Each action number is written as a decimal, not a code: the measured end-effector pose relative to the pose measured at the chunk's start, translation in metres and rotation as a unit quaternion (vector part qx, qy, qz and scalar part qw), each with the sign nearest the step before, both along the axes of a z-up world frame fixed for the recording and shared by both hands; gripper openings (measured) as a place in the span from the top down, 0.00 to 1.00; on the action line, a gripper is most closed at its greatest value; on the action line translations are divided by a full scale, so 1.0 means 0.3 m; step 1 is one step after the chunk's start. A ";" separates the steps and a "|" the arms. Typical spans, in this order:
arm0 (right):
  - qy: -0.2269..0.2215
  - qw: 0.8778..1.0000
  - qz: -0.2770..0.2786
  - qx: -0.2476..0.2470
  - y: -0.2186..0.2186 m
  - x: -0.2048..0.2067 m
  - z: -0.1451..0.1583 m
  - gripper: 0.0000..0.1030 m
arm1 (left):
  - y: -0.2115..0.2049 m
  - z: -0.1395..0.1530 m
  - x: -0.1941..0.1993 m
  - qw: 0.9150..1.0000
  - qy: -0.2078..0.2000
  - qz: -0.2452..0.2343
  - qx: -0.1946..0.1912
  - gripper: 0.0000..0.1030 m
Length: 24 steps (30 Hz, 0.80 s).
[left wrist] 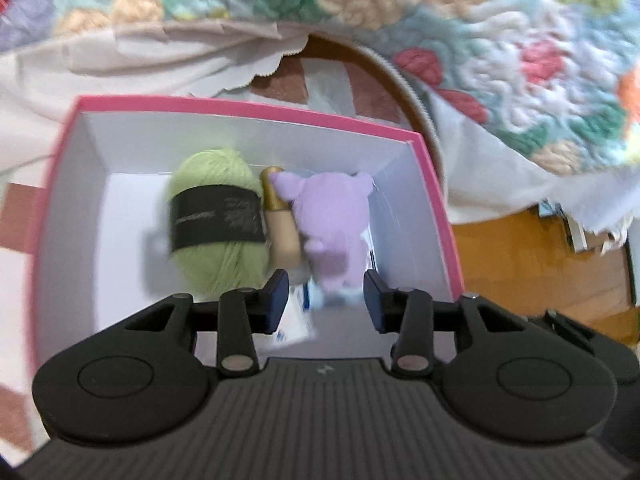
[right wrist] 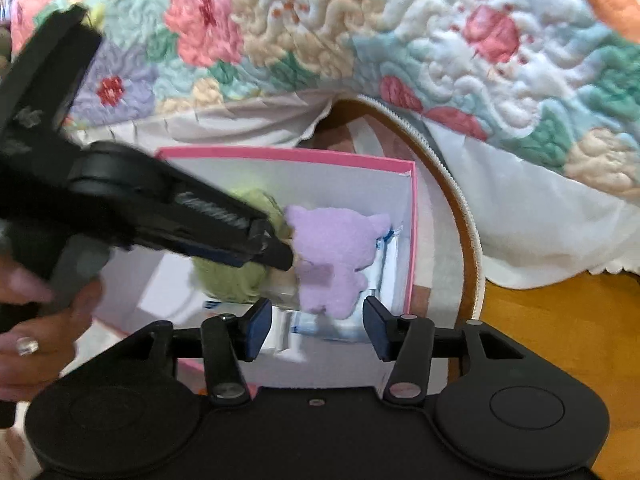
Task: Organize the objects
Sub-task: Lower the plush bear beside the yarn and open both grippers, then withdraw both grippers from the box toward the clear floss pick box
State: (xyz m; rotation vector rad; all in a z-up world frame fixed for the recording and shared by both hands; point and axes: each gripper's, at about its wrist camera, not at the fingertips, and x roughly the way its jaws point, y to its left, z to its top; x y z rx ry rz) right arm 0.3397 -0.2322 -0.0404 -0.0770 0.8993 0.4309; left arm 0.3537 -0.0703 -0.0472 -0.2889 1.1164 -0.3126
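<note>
A pink box (left wrist: 256, 106) with white inner walls holds a green yarn ball (left wrist: 218, 216) with a black band, a gold-capped tube (left wrist: 280, 220) and a purple plush toy (left wrist: 332, 224). A white and blue packet (left wrist: 298, 320) lies under them. My left gripper (left wrist: 326, 300) hovers over the box with its jaws apart. The plush's lower end sits just beyond the pads, untouched. In the right wrist view the left gripper (right wrist: 280, 258) reaches in from the left beside the plush toy (right wrist: 336, 252). My right gripper (right wrist: 316, 326) is open above the box (right wrist: 288, 156), holding nothing.
A floral quilt (right wrist: 360, 40) and a white sheet (right wrist: 520, 200) hang behind and right of the box. A brown curved rim with a white edge (right wrist: 460, 208) arcs past the box's right side. Orange wooden floor (left wrist: 520, 260) lies to the right. A hand (right wrist: 36, 320) with a ring holds the left gripper.
</note>
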 end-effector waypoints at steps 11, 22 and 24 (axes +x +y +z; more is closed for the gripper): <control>-0.045 0.998 0.035 -0.004 0.033 -0.228 0.250 0.32 | 0.078 0.289 -0.268 0.998 -0.028 -0.020 0.049 0.52; -0.087 0.993 0.083 -0.020 -0.011 -0.434 0.421 0.15 | 0.110 0.403 -0.500 0.995 -0.043 -0.033 0.080 0.41; -0.092 0.991 0.091 -0.020 -0.024 -0.464 0.425 0.15 | 0.111 0.402 -0.536 0.995 -0.044 -0.033 0.083 0.41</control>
